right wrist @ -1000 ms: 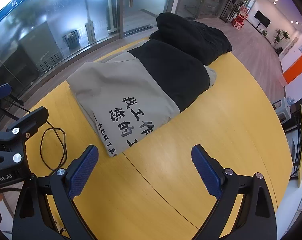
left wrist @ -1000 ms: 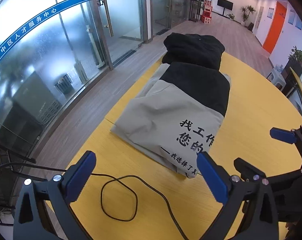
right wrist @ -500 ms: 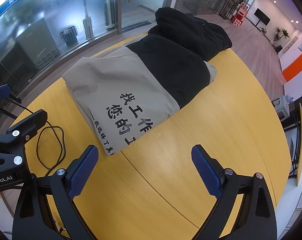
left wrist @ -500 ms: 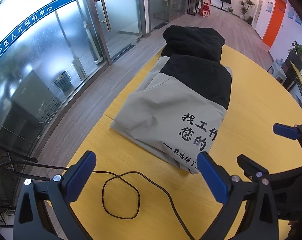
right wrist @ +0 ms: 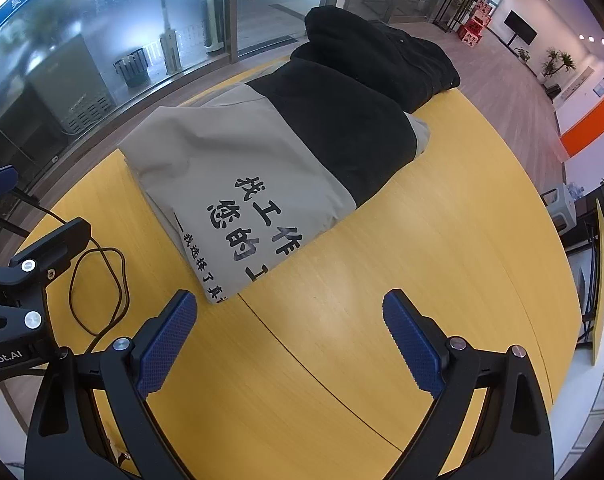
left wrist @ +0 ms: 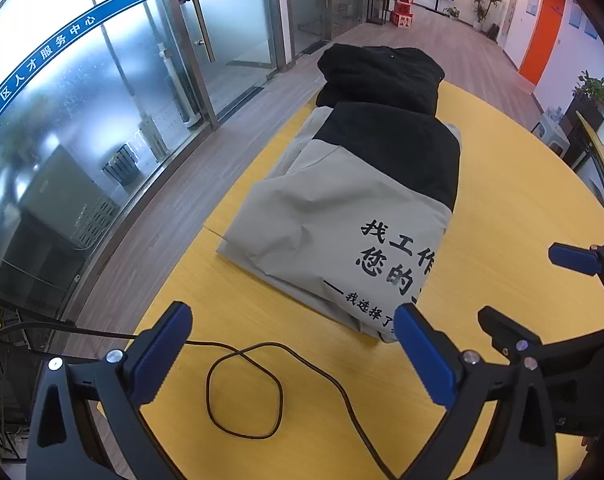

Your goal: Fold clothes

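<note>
On the yellow desk [right wrist: 441, 260], the grey-and-black jacket [right wrist: 262, 160] lies folded into a compact rectangle, a black garment [right wrist: 381, 56] bundled just beyond it, while both the left gripper [left wrist: 294, 352] and right gripper [right wrist: 290, 332] hover with fingers apart, empty.

Both views are bright and evenly lit, with cool daylight coming through the frosted glass wall [left wrist: 82, 120] and small ceiling spotlights [right wrist: 581, 36] glowing down the corridor. The yellow desk [left wrist: 521, 184] shows a soft sheen and only faint shadows. Heavy fisheye bending curves straight lines, and black vignette fills the corners. Focus is crisp in the centre, softer toward the rims.
</note>
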`<move>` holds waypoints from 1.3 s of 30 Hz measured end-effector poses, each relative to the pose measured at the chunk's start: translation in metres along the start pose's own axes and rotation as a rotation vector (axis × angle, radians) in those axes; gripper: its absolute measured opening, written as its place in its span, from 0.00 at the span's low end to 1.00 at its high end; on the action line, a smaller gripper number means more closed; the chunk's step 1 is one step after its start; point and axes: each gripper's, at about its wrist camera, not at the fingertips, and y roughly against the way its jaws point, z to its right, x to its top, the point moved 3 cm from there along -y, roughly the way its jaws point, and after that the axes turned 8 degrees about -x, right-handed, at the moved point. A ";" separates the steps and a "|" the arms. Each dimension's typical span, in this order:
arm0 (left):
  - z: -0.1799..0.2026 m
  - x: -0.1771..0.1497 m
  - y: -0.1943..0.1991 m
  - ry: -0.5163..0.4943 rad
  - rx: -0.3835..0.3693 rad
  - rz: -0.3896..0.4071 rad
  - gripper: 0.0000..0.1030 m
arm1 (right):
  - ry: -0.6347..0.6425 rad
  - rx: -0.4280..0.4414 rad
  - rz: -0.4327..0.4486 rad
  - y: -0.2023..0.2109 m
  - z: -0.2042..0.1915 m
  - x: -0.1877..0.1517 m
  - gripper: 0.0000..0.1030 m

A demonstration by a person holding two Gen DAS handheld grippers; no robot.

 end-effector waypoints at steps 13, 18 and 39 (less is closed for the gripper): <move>0.003 0.001 -0.008 -0.024 -0.002 -0.023 1.00 | 0.001 -0.008 -0.022 -0.007 0.001 0.000 0.92; 0.005 0.002 -0.011 -0.038 -0.006 -0.029 1.00 | -0.004 -0.010 -0.028 -0.010 0.003 -0.002 0.92; 0.007 0.004 -0.016 -0.068 -0.007 -0.037 1.00 | -0.005 -0.012 -0.038 -0.014 0.001 -0.005 0.92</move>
